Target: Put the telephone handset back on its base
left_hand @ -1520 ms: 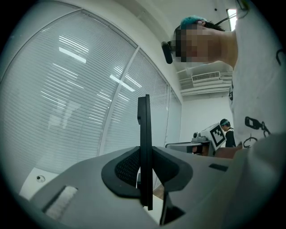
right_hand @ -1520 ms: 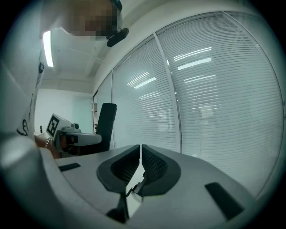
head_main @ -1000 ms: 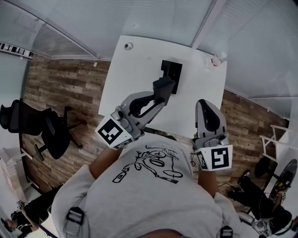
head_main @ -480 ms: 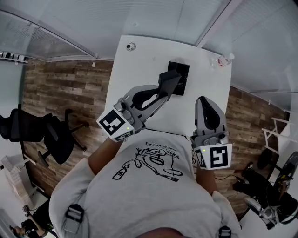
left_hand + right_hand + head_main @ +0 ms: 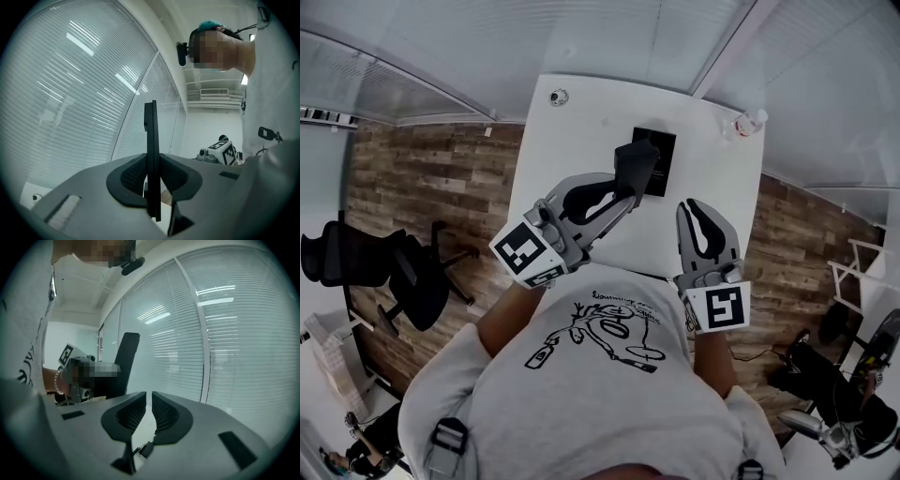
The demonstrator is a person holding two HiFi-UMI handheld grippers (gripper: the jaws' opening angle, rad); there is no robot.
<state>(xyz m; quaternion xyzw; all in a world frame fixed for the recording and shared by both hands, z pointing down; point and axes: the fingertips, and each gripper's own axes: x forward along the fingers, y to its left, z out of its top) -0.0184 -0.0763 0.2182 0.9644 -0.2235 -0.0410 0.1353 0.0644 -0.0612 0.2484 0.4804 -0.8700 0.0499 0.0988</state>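
Head view: the left gripper (image 5: 627, 185) pinches the black handset (image 5: 635, 159) at the 9 o'clock edge of its base (image 5: 661, 161) on the white table (image 5: 567, 141). At 4 o'clock, the right gripper (image 5: 694, 208) is pressed together, empty.

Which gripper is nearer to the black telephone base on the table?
Left. The left gripper, holding the handset, reaches up to the base; the right gripper is further back, toward the person.

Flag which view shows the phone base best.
Head view: the base lies flat on the white table, partly covered by the handset held in the left claw. Neither gripper view shows the base; both look at window blinds.
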